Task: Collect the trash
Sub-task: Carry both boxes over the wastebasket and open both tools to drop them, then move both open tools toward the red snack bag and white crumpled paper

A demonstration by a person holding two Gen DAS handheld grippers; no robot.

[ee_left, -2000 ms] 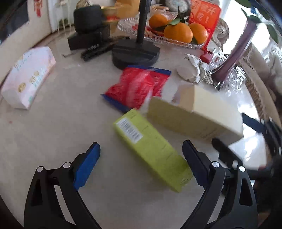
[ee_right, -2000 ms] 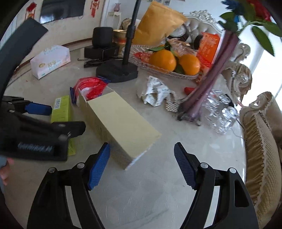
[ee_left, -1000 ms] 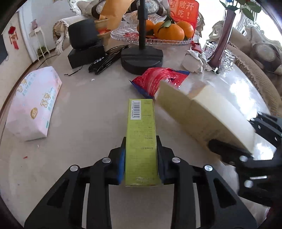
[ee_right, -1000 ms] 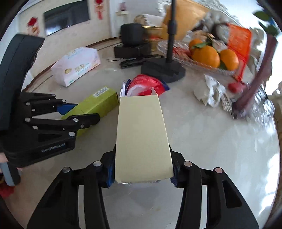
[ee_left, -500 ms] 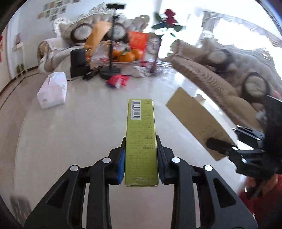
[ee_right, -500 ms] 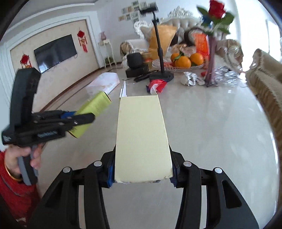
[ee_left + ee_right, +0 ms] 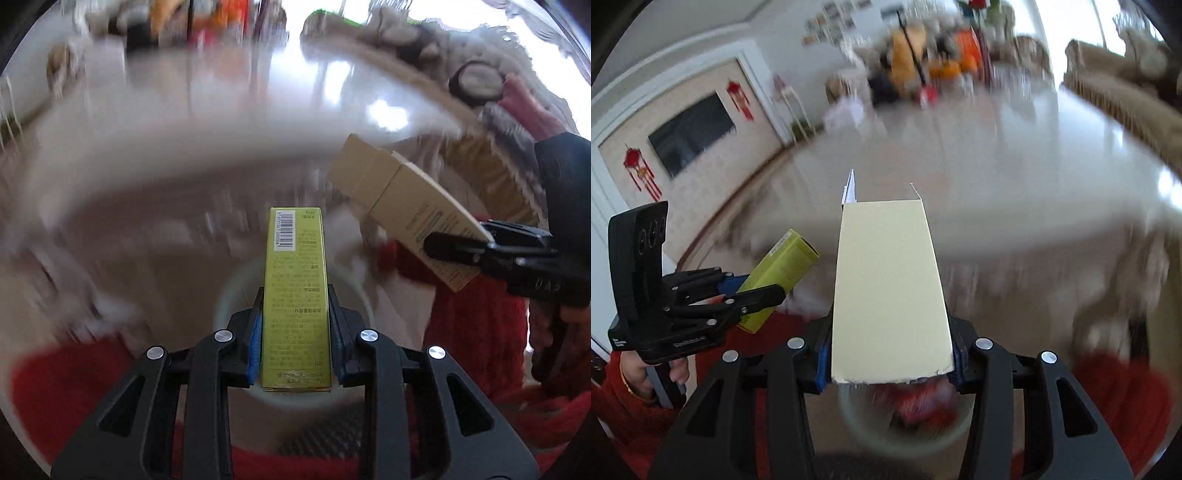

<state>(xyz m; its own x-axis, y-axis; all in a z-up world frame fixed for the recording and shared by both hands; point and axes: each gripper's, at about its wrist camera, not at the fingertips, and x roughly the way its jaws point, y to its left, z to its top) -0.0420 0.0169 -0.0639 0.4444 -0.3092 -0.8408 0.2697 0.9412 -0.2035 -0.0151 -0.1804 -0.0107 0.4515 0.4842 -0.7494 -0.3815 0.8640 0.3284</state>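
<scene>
My left gripper [image 7: 295, 343] is shut on a long green box [image 7: 295, 295] with a barcode at its far end. The box also shows in the right wrist view [image 7: 783, 275]. My right gripper [image 7: 888, 354] is shut on a pale yellow open carton [image 7: 888, 288], which also shows in the left wrist view [image 7: 402, 206]. Both are held in the air off the table's near edge. A round pale bin rim [image 7: 229, 295] lies below the green box, and it shows below the carton in the right wrist view [image 7: 857, 421].
The glossy marble table [image 7: 1015, 155] stretches ahead, blurred. A fruit tray, a stand and a red wrapper [image 7: 929, 96] sit at its far end. A sofa [image 7: 1119, 88] runs along the right. The person's red clothing [image 7: 476, 325] is below.
Both grippers have pulled back from the table and tilted down with their boxes. A round bin rim has come into view below them. The background is motion-blurred.
</scene>
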